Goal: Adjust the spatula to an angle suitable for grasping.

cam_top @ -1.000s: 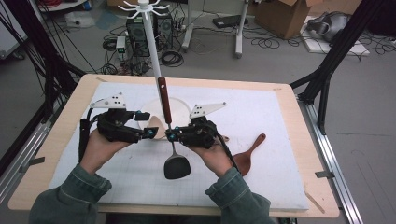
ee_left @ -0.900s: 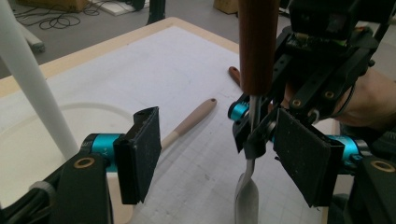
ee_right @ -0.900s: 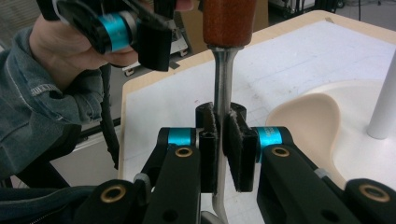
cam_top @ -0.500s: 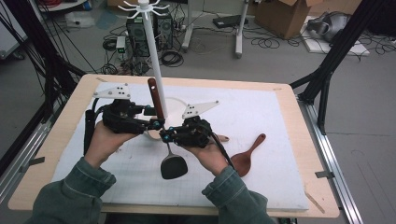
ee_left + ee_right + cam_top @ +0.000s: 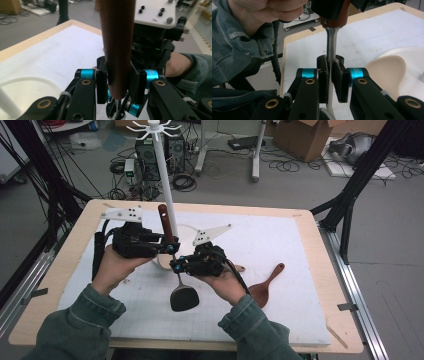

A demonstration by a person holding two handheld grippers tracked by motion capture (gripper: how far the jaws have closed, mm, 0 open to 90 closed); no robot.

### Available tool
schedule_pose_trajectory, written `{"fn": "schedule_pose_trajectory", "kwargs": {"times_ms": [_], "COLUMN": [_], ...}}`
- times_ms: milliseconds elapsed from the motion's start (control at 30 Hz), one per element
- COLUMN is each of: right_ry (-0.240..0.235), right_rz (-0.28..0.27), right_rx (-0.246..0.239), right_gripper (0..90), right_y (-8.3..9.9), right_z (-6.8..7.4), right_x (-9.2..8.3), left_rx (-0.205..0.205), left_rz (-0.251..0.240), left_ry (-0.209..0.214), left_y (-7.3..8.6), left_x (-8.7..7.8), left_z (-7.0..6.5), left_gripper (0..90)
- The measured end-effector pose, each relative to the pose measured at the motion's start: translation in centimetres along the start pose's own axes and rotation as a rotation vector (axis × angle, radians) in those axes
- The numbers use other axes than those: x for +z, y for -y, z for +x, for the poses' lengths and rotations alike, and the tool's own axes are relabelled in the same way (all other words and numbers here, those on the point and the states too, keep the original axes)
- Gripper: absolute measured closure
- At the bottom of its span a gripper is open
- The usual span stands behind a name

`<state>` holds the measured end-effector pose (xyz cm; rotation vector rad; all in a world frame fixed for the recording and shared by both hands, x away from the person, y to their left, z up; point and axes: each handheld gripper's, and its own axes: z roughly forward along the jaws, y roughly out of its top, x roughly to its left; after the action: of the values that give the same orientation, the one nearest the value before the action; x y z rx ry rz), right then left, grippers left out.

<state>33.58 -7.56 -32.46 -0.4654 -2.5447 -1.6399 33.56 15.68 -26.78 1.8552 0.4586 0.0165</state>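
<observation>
Spatula [image 5: 176, 270] upright over mat centre. Left gripper [image 5: 169, 246] jaws just closing, clamped on wooden handle; right gripper [image 5: 176, 265] clamped on metal shank. Handover under way; next likely hang on white rack [image 5: 165, 185] at 12 o'clock.

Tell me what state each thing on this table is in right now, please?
Black spatula: lifted off the mat, held upright by both grippers.
Left hand-held gripper: jaws have just been closing, now shut on the spatula's brown wooden handle.
Right hand-held gripper: shut on the spatula's metal shaft.
Wooden spoon: lying flat on the mat, untouched.
White hook stand: upright, hooks bare.
</observation>
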Motion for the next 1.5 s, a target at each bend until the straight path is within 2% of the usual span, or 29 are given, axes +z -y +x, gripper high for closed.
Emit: {"fn": "schedule_pose_trajectory", "kwargs": {"times_ms": [233, 267, 367, 400, 433, 500, 667, 867, 1033, 1167, 1267, 1500], "right_ry": [-0.003, -0.005, 0.015, 0.017, 0.019, 0.021, 0.035, 0.042, 0.037, 0.016, 0.015, 0.022], "right_rz": [-0.011, -0.012, -0.002, -0.007, -0.008, -0.011, -0.013, -0.027, -0.027, -0.028, -0.035, -0.032], "right_rx": [-0.028, -0.026, -0.041, -0.039, -0.031, -0.021, -0.037, -0.051, -0.053, -0.045, -0.061, -0.066], "right_gripper": [84.0, 84.1, 84.3, 84.3, 84.3, 84.3, 84.3, 84.3, 84.3, 84.2, 84.3, 84.3], "right_y": [-0.9, -1.1, -1.8, -2.1, -2.3, -2.8, -4.3, -6.1, -7.5, -8.7, -9.4, -11.4], "right_z": [0.1, 0.1, 0.0, -0.1, -0.2, -0.5, -1.0, -1.8, -2.5, -3.1, -3.3, -4.1], "right_x": [-0.1, -0.1, -0.3, -0.4, -0.5, -0.8, -1.3, -2.0, -2.3, -2.4, -2.5, -2.5], "left_rx": [0.020, 0.031, 0.033, 0.037, 0.037, 0.045, 0.057, 0.060, 0.055, 0.040, 0.039, 0.019], "left_rz": [-0.015, -0.020, -0.029, -0.033, -0.033, -0.039, -0.047, -0.037, -0.023, -0.028, -0.019, -0.010], "left_ry": [-0.007, -0.024, -0.037, -0.057, -0.057, -0.080, -0.124, -0.170, -0.182, -0.201, -0.217, -0.263], "left_y": [-0.6, -0.7, -0.7, -0.7, -0.7, -0.6, -0.1, 1.2, 2.8, 4.0, 4.9, 6.4], "left_x": [-0.4, -0.8, -1.2, -1.6, -1.6, -2.1, -3.1, -3.8, -4.1, -4.3, -4.5, -4.9], "left_z": [-0.1, -0.2, -0.2, -0.2, -0.2, -0.3, -0.3, -0.3, -0.1, 0.0, 0.1, 0.3], "left_gripper": [72.1, 71.2, 63.8, 61.5, 59.8, 57.1, 52.6, 47.3, 41.6, 36.2, 35.2, 26.8]}}
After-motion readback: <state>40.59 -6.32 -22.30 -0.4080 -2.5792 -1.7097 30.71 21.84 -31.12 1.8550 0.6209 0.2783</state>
